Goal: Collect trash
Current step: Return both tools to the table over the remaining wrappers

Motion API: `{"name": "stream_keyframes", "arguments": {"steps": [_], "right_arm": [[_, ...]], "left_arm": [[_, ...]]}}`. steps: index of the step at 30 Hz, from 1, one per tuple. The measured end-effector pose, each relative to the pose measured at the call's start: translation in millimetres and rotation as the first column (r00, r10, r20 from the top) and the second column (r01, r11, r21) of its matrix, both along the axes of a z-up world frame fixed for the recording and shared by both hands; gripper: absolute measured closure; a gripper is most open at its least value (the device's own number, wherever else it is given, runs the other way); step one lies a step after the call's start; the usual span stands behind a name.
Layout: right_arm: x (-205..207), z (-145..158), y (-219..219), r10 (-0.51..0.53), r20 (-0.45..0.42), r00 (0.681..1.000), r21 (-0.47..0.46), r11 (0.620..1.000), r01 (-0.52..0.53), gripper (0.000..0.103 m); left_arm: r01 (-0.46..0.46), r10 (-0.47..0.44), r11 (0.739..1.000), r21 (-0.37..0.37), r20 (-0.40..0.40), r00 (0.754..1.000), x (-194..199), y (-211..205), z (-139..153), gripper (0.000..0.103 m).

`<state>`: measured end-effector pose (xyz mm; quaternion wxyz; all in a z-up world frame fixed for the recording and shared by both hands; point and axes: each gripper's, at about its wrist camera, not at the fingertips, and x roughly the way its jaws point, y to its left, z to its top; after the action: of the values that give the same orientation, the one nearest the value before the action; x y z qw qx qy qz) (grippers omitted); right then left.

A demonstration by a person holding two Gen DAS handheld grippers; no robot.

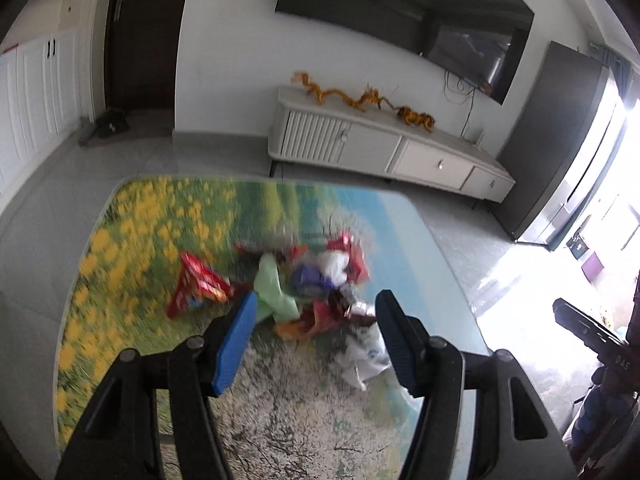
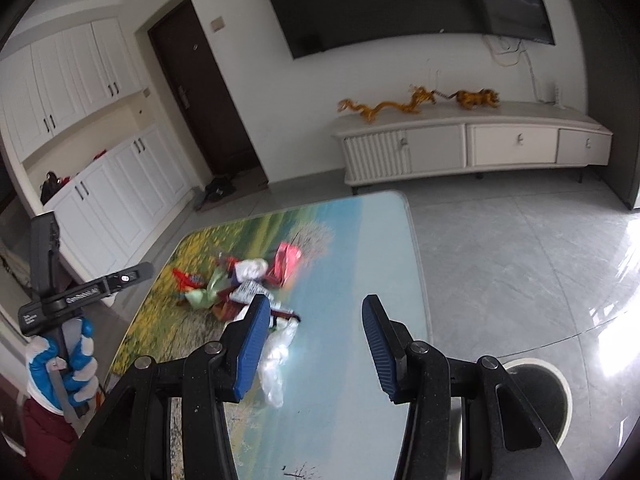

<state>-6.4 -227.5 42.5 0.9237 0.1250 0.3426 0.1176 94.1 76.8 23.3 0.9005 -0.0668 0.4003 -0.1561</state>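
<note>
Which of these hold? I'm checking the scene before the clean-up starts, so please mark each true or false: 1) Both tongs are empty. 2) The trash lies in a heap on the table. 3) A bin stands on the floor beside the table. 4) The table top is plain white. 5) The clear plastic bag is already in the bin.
1) True: the left tongs and right tongs stand open with nothing between them.
2) True: the wrapper pile sits on the table.
3) True: a round bin stands by the table's edge.
4) False: it carries a landscape print with yellow flowers.
5) False: the clear plastic bag lies on the table.
</note>
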Motion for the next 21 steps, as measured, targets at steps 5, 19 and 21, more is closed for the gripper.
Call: {"name": "stream_keyframes", "arguments": {"steps": [5, 19, 21], "right_arm": [[17.0, -33.4, 22.4, 0.086, -0.079, 0.993, -0.002, 0.996, -0.086, 0.057], [50.9, -101.2, 56.2, 0.257, -0.223, 0.94, 0.039, 0.966, -0.255, 0.054], [53.6, -105.8, 63.3, 0.281, -0.232, 0.931, 0.039, 0.959, -0.279, 0.053]], "left_arm": [[0.006, -0.003, 1.0, 0.029, -0.092, 0.996, 9.9, -4.4, -53.2, 0.043], [0.107, -0.103, 0.994, 0.013, -0.18, 0.978, 42.6, -25.1, -107.0, 0.036], [0.107, -0.102, 0.994, 0.015, -0.184, 0.978, 48.5, -28.6, -108.7, 0.036]]}}
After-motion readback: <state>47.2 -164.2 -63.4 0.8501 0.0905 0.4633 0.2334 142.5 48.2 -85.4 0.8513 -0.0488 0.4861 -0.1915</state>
